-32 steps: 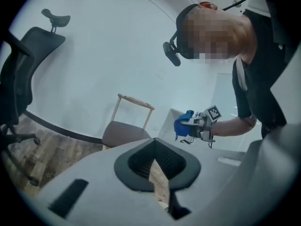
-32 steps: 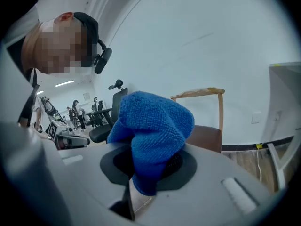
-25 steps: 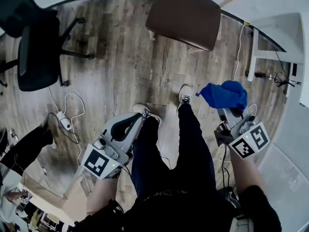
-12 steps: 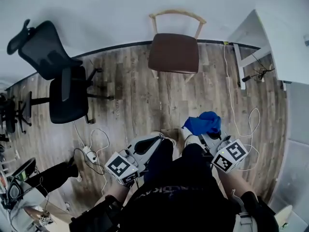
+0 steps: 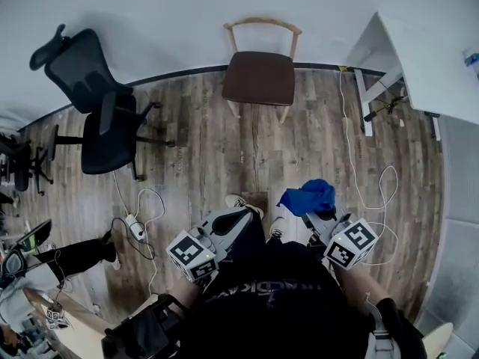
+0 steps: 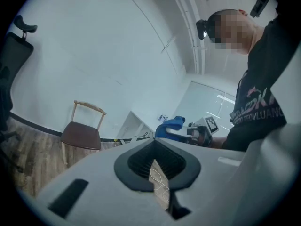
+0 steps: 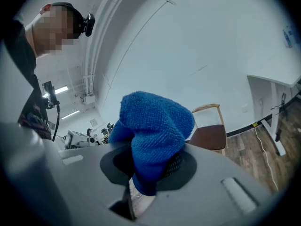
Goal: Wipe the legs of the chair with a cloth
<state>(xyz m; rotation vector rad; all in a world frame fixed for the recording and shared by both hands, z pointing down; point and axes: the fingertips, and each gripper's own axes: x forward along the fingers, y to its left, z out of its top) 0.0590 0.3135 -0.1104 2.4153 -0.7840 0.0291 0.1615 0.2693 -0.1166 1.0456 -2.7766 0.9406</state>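
Right gripper: clamped on blue cloth, bulk bunched beyond jaws. Left gripper: jaws narrow, empty. Chair: far edge of floor, by wall, well apart; legs not yet wiped. Risk: cloth, pinched by one fold, may slip when dragged along a leg.

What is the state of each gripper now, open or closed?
Left gripper: closed, empty.
Right gripper: closed on the blue cloth.

We see bright, even indoor light, soft shadows; strong fisheye bending, dark vignetted corners in gripper views
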